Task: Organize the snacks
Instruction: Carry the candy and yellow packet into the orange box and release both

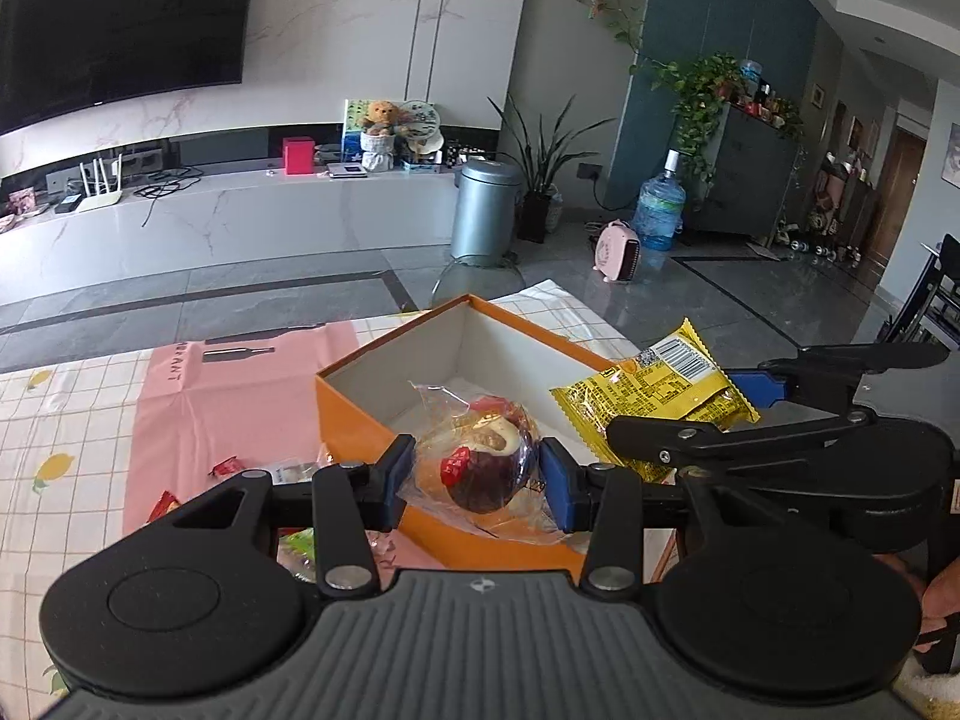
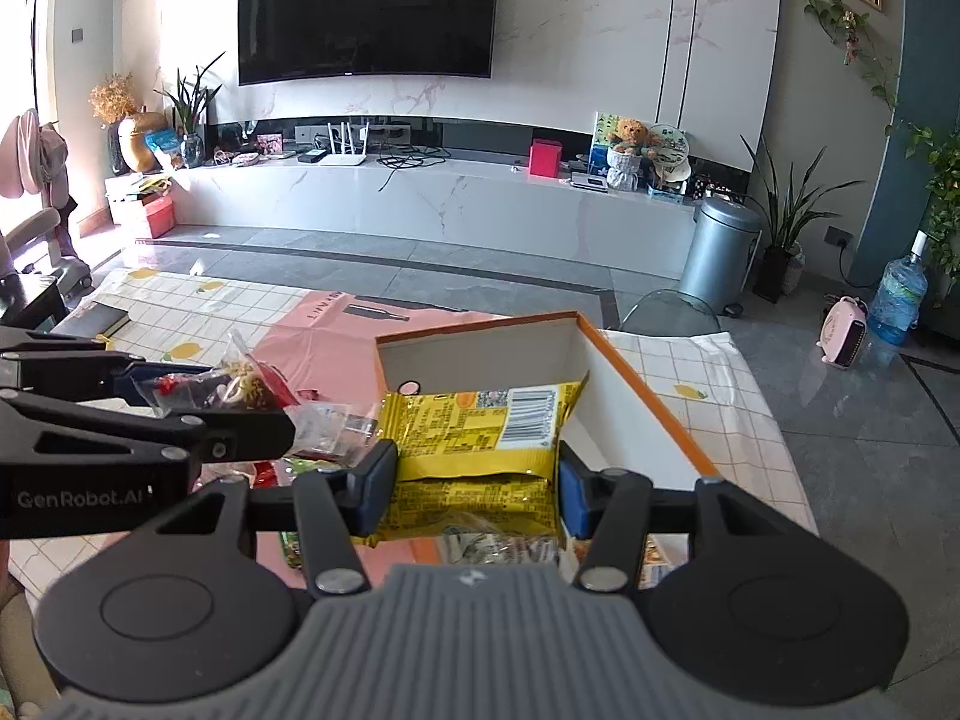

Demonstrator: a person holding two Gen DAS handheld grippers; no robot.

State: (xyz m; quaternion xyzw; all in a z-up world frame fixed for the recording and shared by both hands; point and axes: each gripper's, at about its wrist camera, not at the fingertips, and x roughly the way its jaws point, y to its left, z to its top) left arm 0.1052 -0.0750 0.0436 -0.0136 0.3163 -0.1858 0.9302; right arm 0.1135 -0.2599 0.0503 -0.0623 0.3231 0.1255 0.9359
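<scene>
Both snacks are on their way into the orange box (image 1: 360, 420) — the loading step. The left gripper (image 1: 477, 477) is clamped on a clear-wrapped chocolate bun (image 1: 480, 471) over the box's near edge; the right gripper (image 2: 477, 489) is clamped on a yellow packet (image 2: 474, 438) above its inside. Next, I judge: lower each, part the fingers — more snacks (image 2: 324, 426) wait on the table (image 2: 180, 312).

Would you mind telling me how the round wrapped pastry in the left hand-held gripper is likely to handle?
The wrapped pastry looks soft, so squeezing may dent it. Its loose clear wrapper probably slips and crinkles. Being rounded, it may roll inside the orange box.
</scene>
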